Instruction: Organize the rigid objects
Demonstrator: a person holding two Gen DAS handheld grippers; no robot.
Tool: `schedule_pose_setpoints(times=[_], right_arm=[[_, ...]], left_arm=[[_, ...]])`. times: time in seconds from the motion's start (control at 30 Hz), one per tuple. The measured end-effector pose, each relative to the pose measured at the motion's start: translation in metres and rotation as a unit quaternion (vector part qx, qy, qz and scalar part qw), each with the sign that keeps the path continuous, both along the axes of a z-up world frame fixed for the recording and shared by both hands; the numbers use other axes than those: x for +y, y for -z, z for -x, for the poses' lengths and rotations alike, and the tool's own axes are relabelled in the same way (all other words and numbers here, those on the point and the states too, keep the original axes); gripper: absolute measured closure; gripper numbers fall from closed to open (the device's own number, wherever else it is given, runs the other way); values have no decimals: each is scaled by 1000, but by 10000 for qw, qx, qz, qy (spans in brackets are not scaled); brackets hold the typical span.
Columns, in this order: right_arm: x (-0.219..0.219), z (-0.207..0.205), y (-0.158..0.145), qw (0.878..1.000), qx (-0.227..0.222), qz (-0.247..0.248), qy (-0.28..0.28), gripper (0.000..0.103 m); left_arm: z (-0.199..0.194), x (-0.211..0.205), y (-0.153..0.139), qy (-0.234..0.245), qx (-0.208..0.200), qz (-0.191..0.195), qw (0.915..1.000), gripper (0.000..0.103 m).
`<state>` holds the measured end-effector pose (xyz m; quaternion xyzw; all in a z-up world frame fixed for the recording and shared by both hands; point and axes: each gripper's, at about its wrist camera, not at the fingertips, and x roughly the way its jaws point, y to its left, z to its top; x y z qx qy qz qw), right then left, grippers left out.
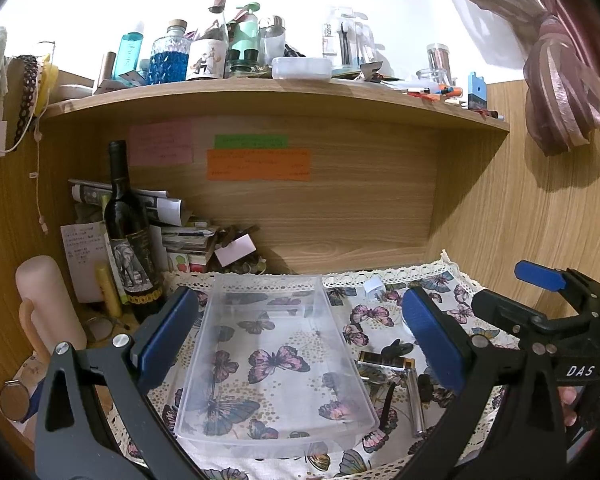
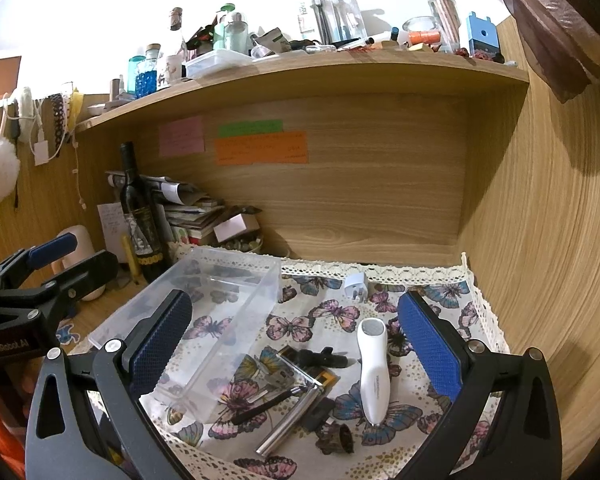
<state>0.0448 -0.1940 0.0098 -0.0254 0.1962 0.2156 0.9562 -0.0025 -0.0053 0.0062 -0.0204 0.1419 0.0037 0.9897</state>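
A clear plastic bin [image 1: 276, 360] lies empty on the butterfly cloth [image 1: 380, 316], also in the right wrist view [image 2: 204, 320]. My left gripper [image 1: 300, 336] is open, its jaws on either side of the bin, above it. My right gripper [image 2: 296, 344] is open above a pile of small items: a white handheld device [image 2: 373, 372], a metal tube [image 2: 290, 420], a black clip [image 2: 320, 357], a black pen-like stick [image 2: 266, 404] and a small dark cap [image 2: 342, 438]. A white plug adapter [image 2: 357, 283] lies farther back.
A dark wine bottle [image 1: 126, 236] stands left of the bin beside stacked papers [image 1: 180, 232]. A pink cylinder [image 1: 46, 304] stands at far left. A crowded wooden shelf [image 1: 276, 92] overhangs the desk. A wooden wall [image 2: 548, 240] closes the right side.
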Motion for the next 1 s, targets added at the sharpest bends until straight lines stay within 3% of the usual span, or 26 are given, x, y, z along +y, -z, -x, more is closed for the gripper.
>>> schedule_pose_setpoints(times=[1.0], right_arm=[[4, 2, -3, 10000, -35, 44, -19, 0]], left_arm=[[2, 1, 1, 12, -15, 51, 10000, 0]])
